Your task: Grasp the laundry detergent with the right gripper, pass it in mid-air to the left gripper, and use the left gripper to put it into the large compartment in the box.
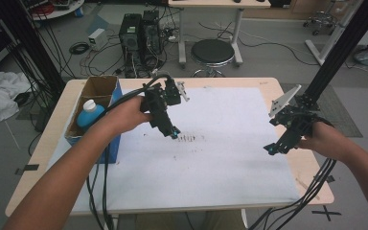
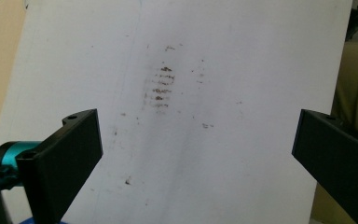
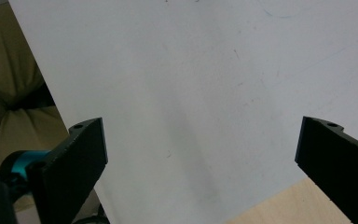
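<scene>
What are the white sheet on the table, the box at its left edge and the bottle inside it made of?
The white sheet looks like matte paper or thin board: flat, dull, smudged with brown marks. The box seems plain cardboard, brown inside with open flaps. The bottle looks like smooth blue plastic with a white cap.

Left gripper (image 1: 174, 134): forearm reaches in from bottom left, tips pointing down, jaws spread wide, nothing between. Right gripper (image 1: 270, 149): hand at the right side, tips angled down-left, jaws spread wide, also nothing between.
</scene>
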Demonstrator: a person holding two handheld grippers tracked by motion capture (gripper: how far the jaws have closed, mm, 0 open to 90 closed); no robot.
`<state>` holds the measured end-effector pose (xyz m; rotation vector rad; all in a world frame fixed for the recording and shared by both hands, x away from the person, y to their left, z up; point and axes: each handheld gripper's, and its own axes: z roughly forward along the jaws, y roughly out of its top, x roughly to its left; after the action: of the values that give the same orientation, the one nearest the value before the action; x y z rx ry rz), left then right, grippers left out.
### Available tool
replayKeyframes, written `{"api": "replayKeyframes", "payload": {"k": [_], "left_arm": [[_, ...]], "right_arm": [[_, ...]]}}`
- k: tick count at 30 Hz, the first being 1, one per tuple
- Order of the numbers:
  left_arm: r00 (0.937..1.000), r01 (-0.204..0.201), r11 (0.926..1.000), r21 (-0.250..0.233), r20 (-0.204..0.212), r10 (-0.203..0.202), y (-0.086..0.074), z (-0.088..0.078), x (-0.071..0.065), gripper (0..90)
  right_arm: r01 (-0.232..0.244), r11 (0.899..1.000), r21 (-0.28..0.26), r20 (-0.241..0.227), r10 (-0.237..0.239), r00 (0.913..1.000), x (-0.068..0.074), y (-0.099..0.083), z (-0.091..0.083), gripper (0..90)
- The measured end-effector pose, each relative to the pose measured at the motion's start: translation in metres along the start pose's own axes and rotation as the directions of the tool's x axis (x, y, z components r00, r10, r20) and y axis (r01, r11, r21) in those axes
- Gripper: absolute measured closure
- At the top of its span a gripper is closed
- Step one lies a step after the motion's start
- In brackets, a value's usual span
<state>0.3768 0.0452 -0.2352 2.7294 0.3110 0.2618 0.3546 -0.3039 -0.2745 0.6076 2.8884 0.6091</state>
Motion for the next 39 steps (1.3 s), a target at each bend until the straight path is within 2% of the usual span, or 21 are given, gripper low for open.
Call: {"api": "replayKeyframes", "payload": {"k": [3, 8, 9, 21, 29, 39], "left_arm": [[0.9999, -0.008, 0.9999, 0.008, 0.006, 0.008, 0.005, 0.008, 0.000, 1.6], [1.0000, 0.006, 0.9999, 0.016, -0.002, -0.006, 0.012, 0.016, -0.001, 1.7], [0.9999, 0.008, 0.9999, 0.016, 0.008, -0.008, 0.014, 0.018, -0.001, 1.7], [0.9985, -0.036, 0.9989, 0.029, 0.042, 0.034, 0.035, 0.036, -0.007, 1.7], [0.9983, -0.039, 0.9985, 0.038, 0.044, 0.038, 0.034, 0.036, -0.004, 1.7], [0.9995, -0.009, 0.9995, 0.029, 0.030, 0.008, 0.027, 0.032, 0.001, 1.7]], "right_arm": [[-0.001, 1.000, 0.002, 0.002, 0.001, 1.0000, 0.000, 0.000, 0.001, 1.1], [-0.007, 1.000, -0.005, 0.001, 0.007, 1.0000, 0.000, 0.001, 0.000, 1.1], [-0.007, 1.000, -0.008, 0.002, 0.007, 1.0000, 0.000, 0.001, 0.000, 1.2], [-0.019, 1.000, -0.021, -0.002, 0.019, 0.9998, -0.002, 0.007, 0.004, 1.1], [-0.016, 1.000, -0.018, -0.007, 0.016, 0.9998, -0.004, 0.010, 0.007, 1.1], [-0.013, 1.000, -0.016, -0.007, 0.013, 0.9999, -0.005, 0.012, 0.007, 1.2]]}}
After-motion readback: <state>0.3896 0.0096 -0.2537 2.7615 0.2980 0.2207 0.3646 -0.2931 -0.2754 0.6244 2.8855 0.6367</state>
